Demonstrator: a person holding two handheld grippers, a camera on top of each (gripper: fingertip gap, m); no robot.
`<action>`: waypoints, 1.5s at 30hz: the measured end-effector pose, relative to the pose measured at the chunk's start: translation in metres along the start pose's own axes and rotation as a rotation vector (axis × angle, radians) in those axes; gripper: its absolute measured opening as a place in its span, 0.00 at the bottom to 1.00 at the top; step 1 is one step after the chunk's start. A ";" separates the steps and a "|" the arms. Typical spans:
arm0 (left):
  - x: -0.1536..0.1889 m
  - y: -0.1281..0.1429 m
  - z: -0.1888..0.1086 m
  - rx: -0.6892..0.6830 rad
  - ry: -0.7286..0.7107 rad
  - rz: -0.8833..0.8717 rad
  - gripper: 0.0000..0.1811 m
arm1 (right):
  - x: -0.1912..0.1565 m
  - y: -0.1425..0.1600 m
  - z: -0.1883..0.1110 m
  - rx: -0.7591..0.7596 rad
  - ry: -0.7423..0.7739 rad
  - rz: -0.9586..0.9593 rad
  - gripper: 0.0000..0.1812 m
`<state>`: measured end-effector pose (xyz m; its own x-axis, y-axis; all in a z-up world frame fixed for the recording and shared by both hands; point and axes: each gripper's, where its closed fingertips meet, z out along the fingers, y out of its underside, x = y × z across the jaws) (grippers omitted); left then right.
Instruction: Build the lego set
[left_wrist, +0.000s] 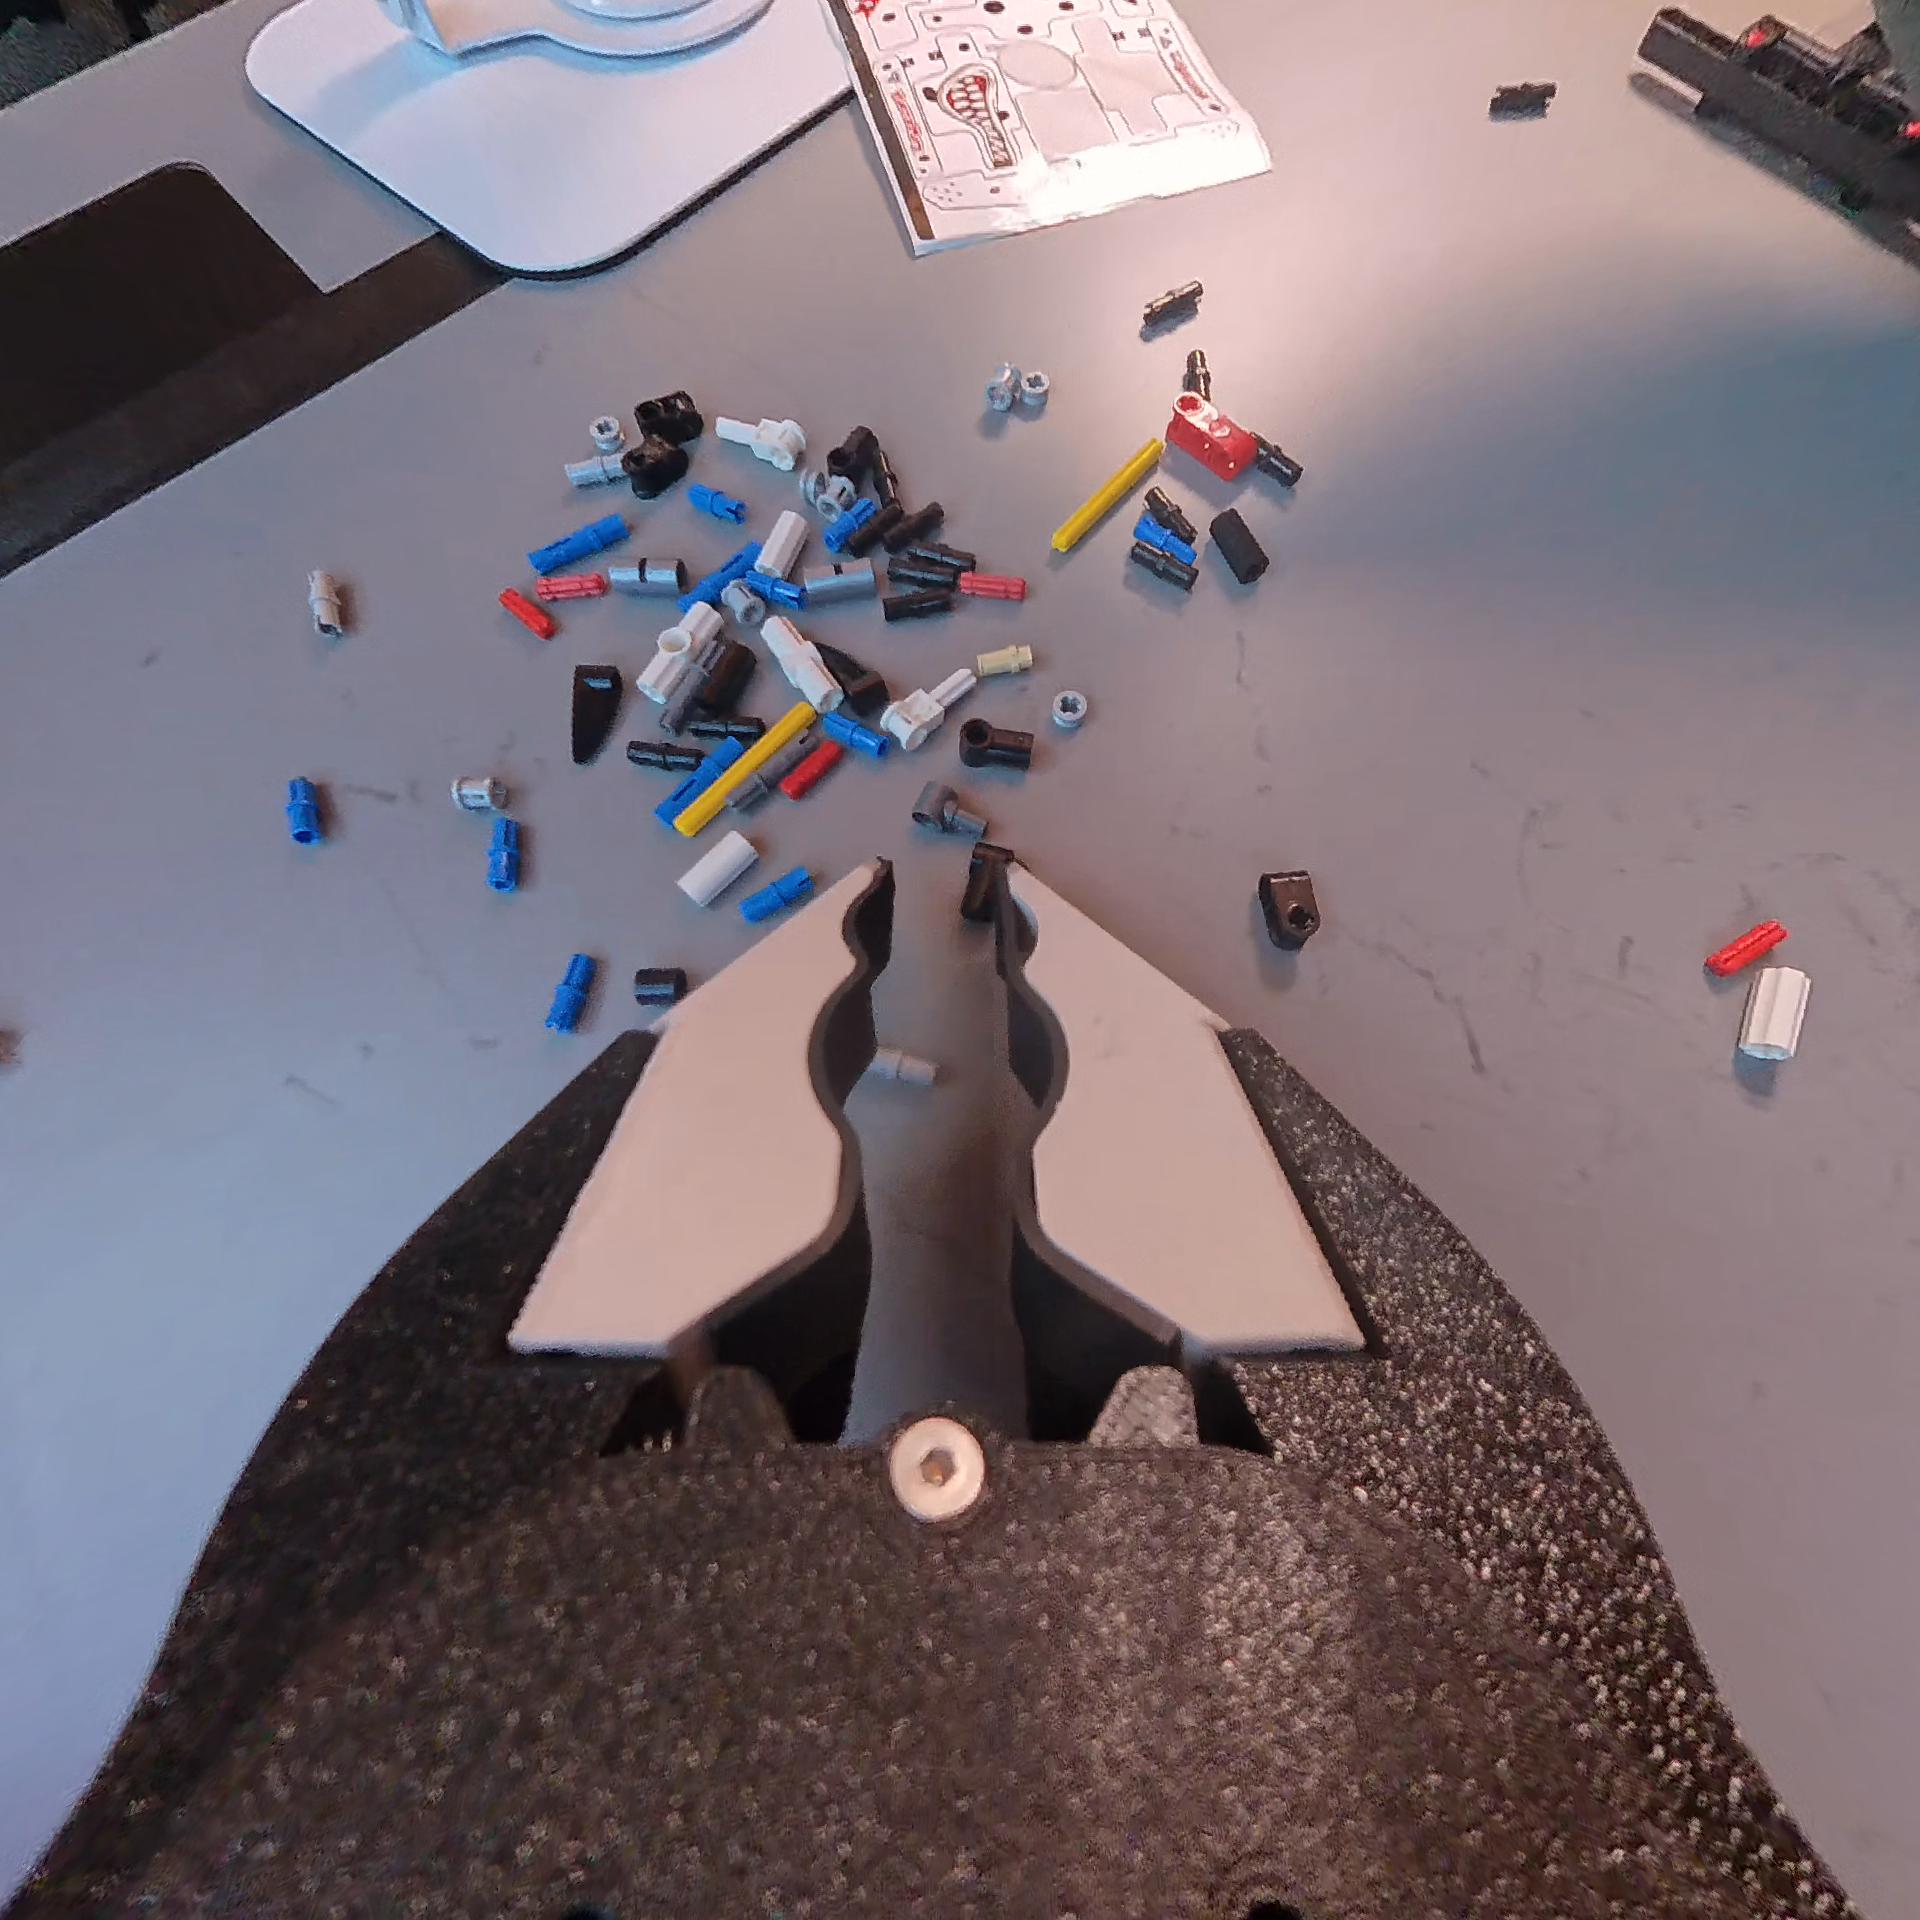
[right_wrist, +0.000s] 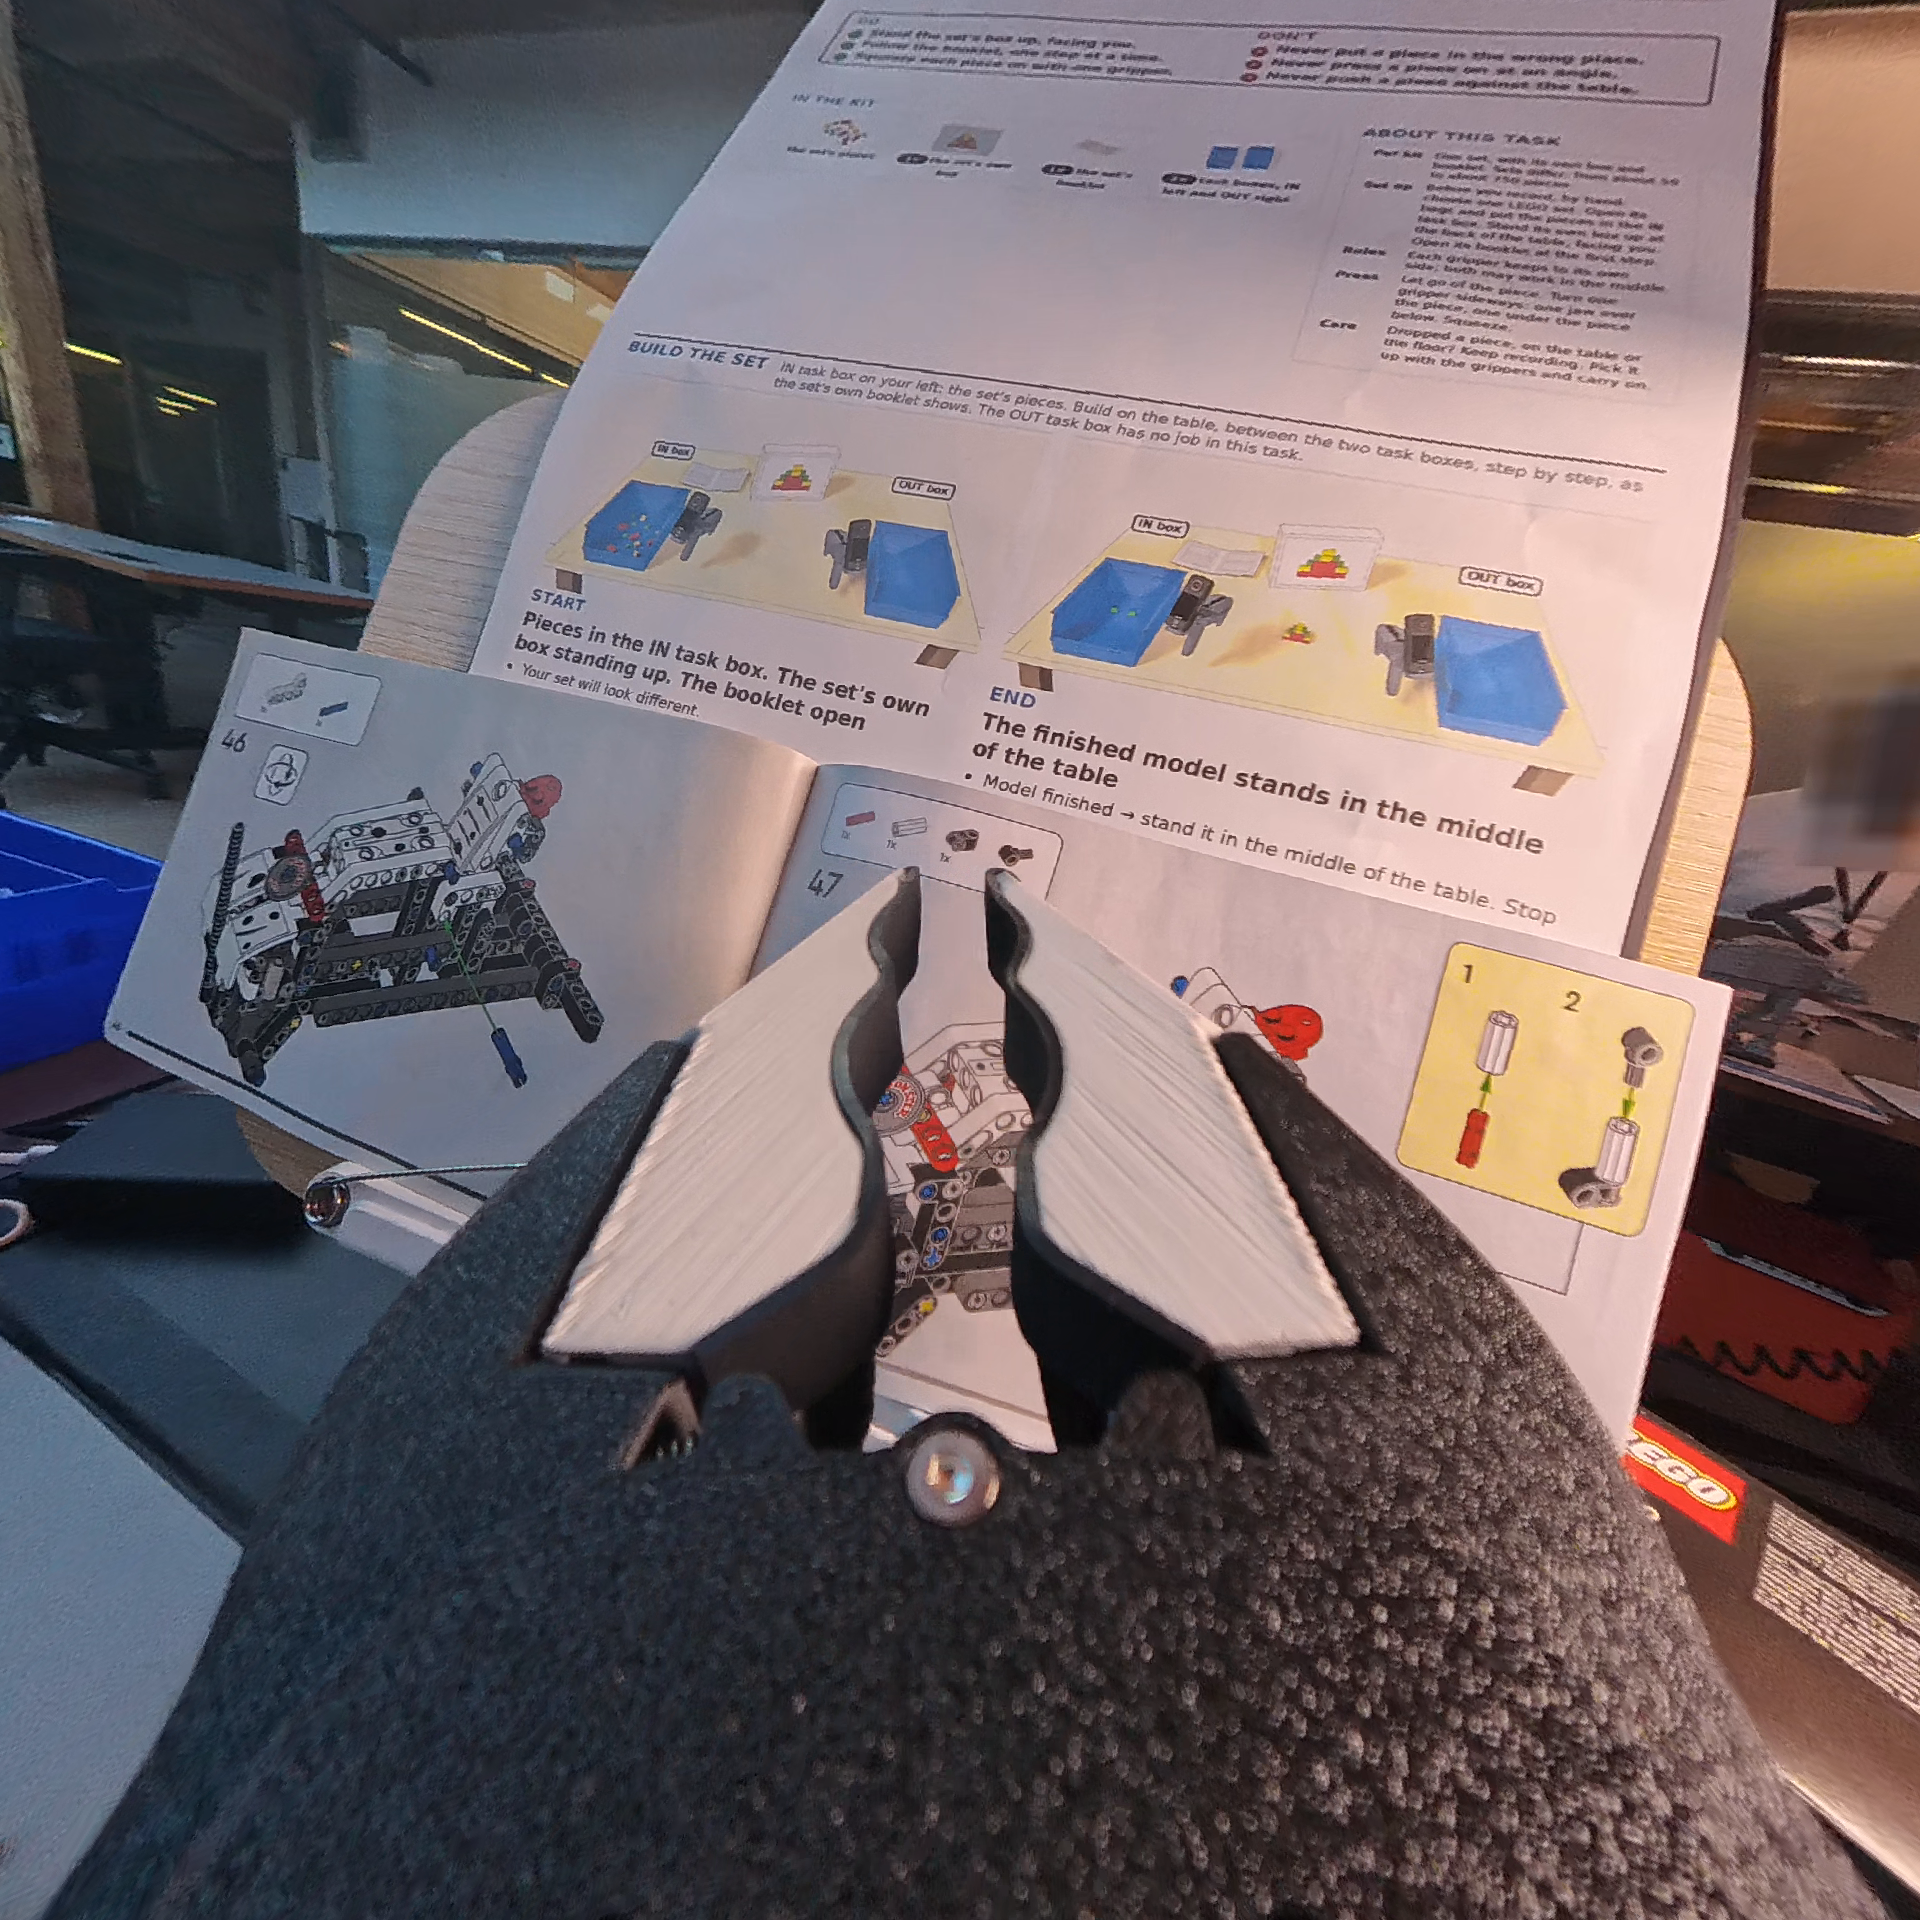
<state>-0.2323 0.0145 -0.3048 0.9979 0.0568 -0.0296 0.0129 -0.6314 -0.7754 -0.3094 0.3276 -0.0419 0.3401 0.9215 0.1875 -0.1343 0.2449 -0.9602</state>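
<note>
Many small loose Lego pieces (left_wrist: 769, 623), blue, black, grey, red and yellow, lie scattered on the grey table (left_wrist: 1507, 675). My left gripper (left_wrist: 940, 868) hovers at the near edge of the pile, jaws a narrow gap apart and empty. A black pin (left_wrist: 982, 883) sits right by its right fingertip. A red pin (left_wrist: 1745, 948) and a light grey sleeve (left_wrist: 1775, 1013) lie off to the right. My right gripper (right_wrist: 951, 878) is narrowly open and empty, raised in front of the open instruction booklet (right_wrist: 416, 935).
A sticker sheet (left_wrist: 1049, 114) and a white stand base (left_wrist: 499, 156) lie at the back. A dark, partly built model (left_wrist: 1787, 94) shows at the far right. A printed task sheet (right_wrist: 1143, 364) stands above the booklet, with a blue box (right_wrist: 52, 914) to the left and the set's box (right_wrist: 1766, 1558) to the right. My hands' fingertips stand some 40 cm from each other. The right gripper is farther from the red pin (left_wrist: 1745, 948), some 45 cm, than the left, some 15 cm.
</note>
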 end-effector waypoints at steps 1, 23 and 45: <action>-0.001 -0.001 -0.002 0.013 -0.001 -0.009 0.11 | 0.002 0.001 0.000 -0.001 0.003 0.003 0.06; -0.024 -0.013 -0.025 0.153 -0.116 -0.089 0.17 | 0.000 0.005 0.000 -0.017 0.003 -0.009 0.07; -0.024 -0.011 -0.024 0.154 -0.120 -0.080 0.18 | 0.019 0.012 -0.003 -0.032 0.069 0.024 0.01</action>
<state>-0.2548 0.0014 -0.2800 0.9793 0.1998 -0.0319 0.0729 -0.4958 -0.8654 -0.3016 0.3473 -0.0501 0.4006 0.9037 0.1512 -0.1139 0.2128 -0.9704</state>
